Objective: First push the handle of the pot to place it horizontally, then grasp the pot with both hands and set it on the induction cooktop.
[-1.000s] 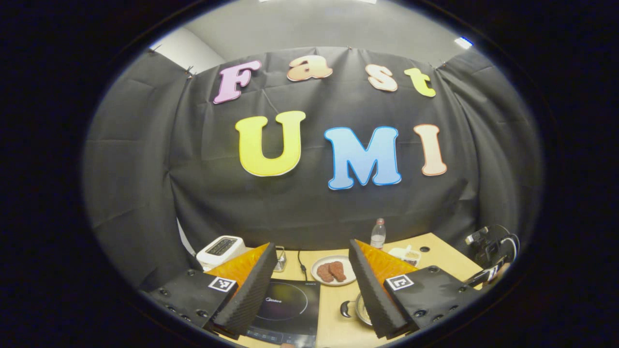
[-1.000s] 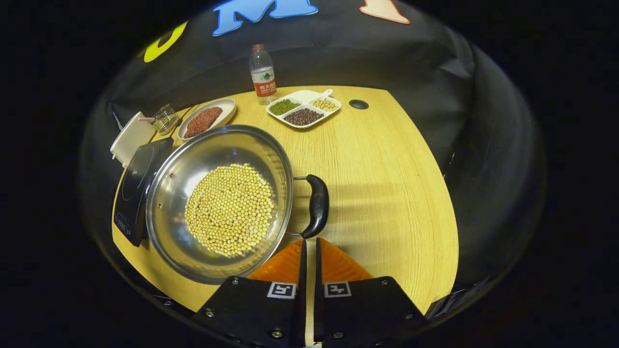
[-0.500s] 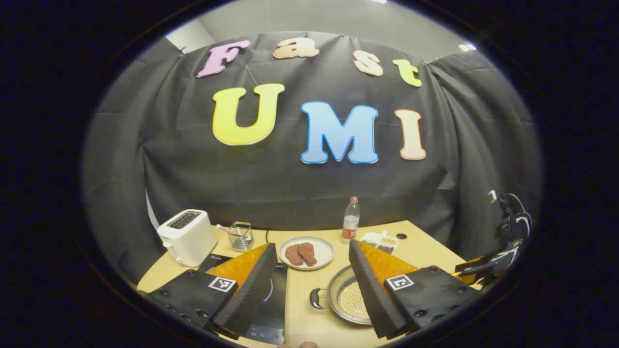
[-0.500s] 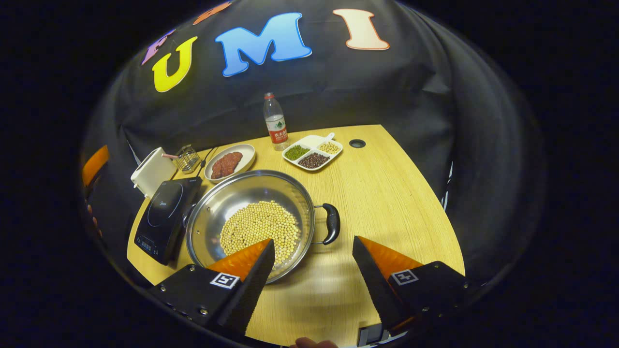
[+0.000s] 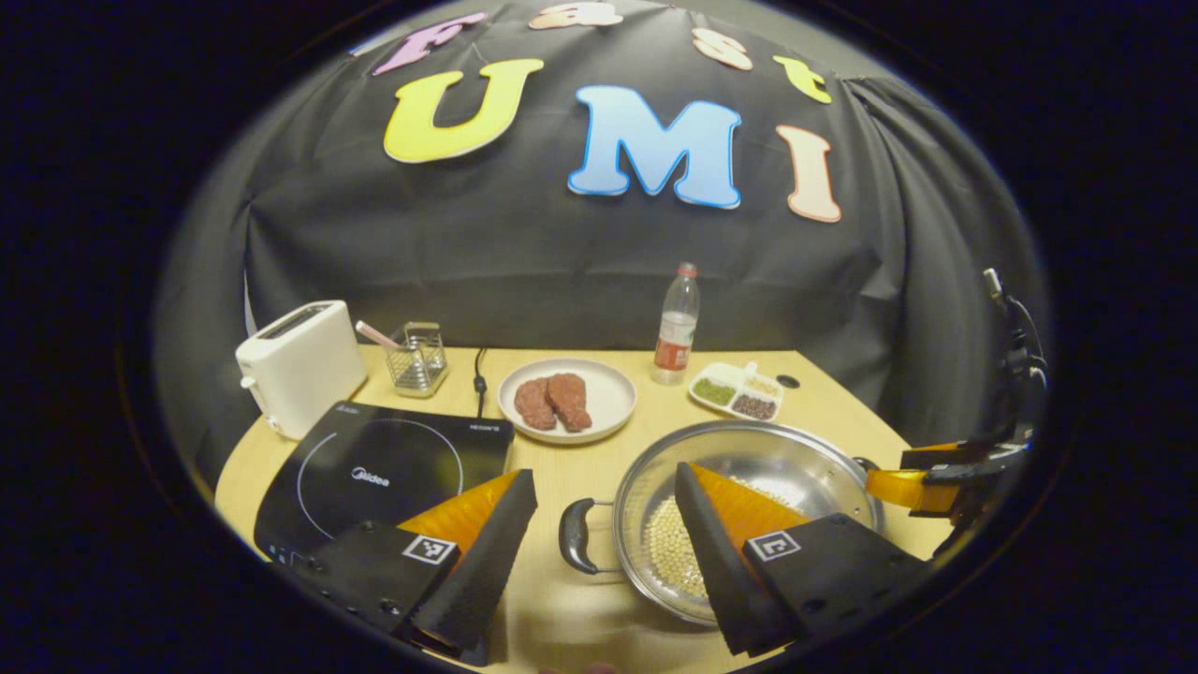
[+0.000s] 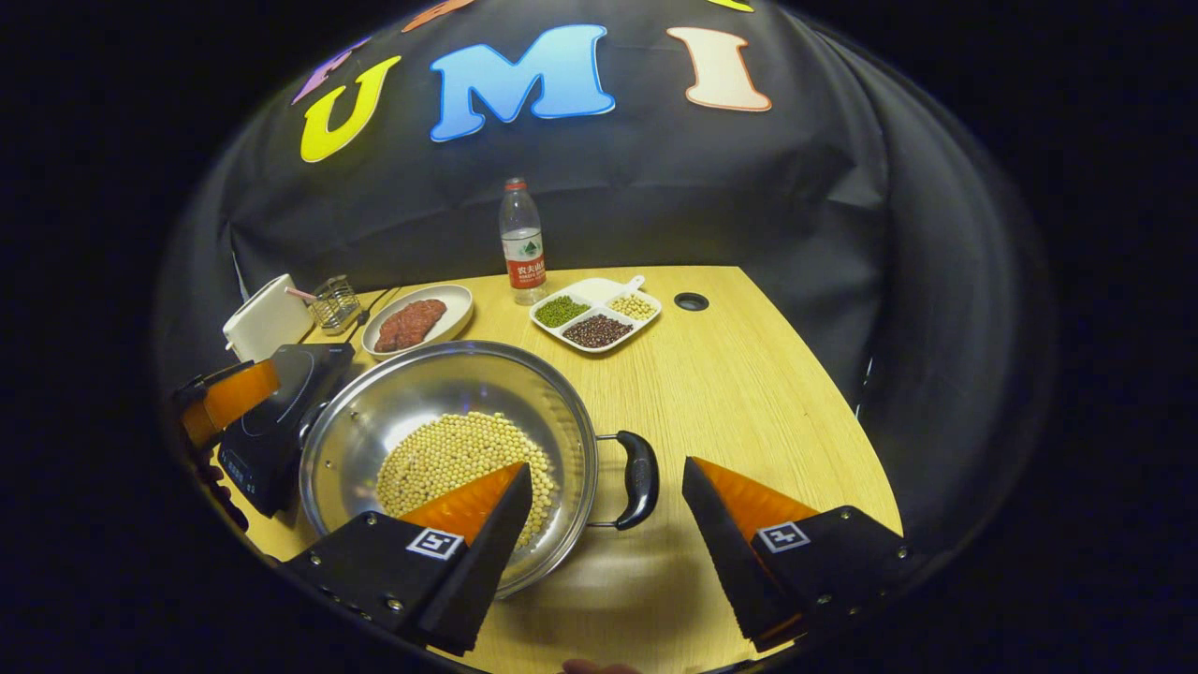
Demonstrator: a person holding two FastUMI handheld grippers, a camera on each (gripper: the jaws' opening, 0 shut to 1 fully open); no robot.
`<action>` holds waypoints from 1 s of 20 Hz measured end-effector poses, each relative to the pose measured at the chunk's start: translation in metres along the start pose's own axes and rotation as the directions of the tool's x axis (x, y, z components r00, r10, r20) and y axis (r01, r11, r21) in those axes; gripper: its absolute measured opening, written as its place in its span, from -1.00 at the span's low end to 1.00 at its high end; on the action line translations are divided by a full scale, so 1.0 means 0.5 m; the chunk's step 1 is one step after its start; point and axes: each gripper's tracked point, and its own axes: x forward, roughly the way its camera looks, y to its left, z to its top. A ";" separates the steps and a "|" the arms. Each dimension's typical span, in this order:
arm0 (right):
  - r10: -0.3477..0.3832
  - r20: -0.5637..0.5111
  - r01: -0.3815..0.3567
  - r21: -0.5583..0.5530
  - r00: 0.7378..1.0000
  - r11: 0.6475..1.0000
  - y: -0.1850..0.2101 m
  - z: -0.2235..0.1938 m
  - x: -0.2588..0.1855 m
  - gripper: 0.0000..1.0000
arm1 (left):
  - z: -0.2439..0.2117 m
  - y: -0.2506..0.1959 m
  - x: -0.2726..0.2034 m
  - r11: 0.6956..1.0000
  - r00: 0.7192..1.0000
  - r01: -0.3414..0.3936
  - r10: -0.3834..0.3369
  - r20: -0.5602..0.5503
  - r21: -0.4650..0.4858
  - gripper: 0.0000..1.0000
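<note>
Steel pot with yellow beans sits on the wooden table, just beside the induction cooktop and not yet on it. From the pot, the cooktop lies on the side of the left handle; the plate of meat, the water bottle and the divided dish of beans stand behind the pot, toward the booth wall. The toaster is beyond the cooktop.

Your left gripper is spread wide, holding nothing, and the left handle shows between its fingers. Your right gripper is also spread wide and empty, with the right handle between its fingers. Both handles seem to lie in one line across the pot, so I judge the push is finished and the step in hand is the two-handed grasp.

To do it well, bring each gripper forward until its handle is deep between the fingers, not only at the tips. Take the middle of each black grip, then close both sides at about the same time. Lift level, because the beans are loose and can roll to one side and tip the pot. Move it sideways toward the cooktop slowly and keep it high enough to pass over the cooktop edge. Lower it onto the ring marked on the glass before you let go.
</note>
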 end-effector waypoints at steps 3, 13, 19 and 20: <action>-0.001 -0.037 0.001 -0.005 0.999 1.000 0.000 -0.017 0.035 0.97 | -0.058 0.008 0.057 1.000 0.997 -0.005 0.006 -0.083 0.014 0.99; -0.034 -0.113 0.036 0.016 0.993 0.999 -0.014 -0.049 0.113 0.72 | -0.159 0.011 0.120 0.999 0.978 0.029 -0.021 -0.210 0.032 0.72; 0.000 -0.128 0.010 0.082 0.992 0.997 -0.003 -0.054 0.124 0.41 | -0.158 0.003 0.128 0.999 0.976 0.029 -0.020 -0.219 0.038 0.51; 0.011 -0.135 0.004 0.108 0.991 0.994 -0.002 -0.055 0.124 0.33 | -0.156 0.004 0.128 0.999 0.975 0.023 -0.014 -0.223 0.038 0.47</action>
